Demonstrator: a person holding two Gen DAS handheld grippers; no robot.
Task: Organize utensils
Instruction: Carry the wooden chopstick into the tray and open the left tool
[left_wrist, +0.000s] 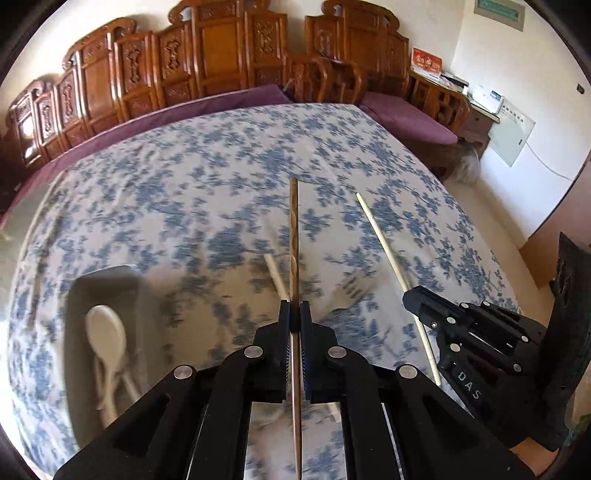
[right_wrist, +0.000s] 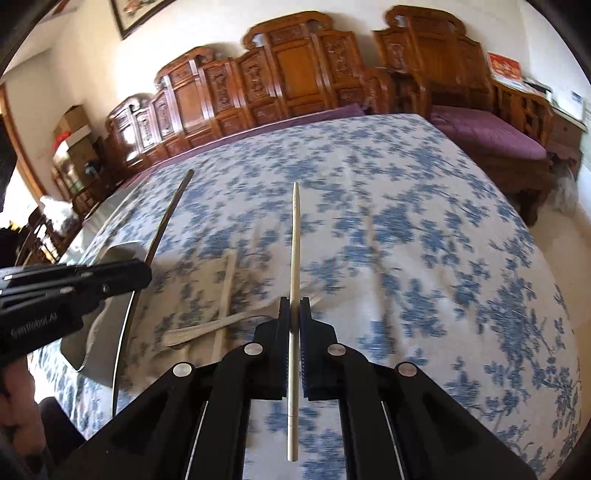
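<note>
Blue-flowered white tablecloth (left_wrist: 221, 177), brown chopstick (left_wrist: 294, 236), cream chopstick (right_wrist: 294, 258)

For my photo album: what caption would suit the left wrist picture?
Left gripper clamps a brown chopstick above the floral tablecloth, while the right gripper holds a pale chopstick.

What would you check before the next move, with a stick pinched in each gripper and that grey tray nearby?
1. Left gripper shut on the brown chopstick: ok.
2. Right gripper shut on the pale chopstick: ok.
3. The two chopsticks apart, not crossing: ok.
4. Tray within view, with room beside the white spoons: ok in the left view; how much room, cannot tell, blurred.
5. Both chopsticks lifted off the cloth: cannot tell.
6. Still on the cloth: another pale chopstick and a fork, crossing each other: not ok, not yet sorted.
</note>
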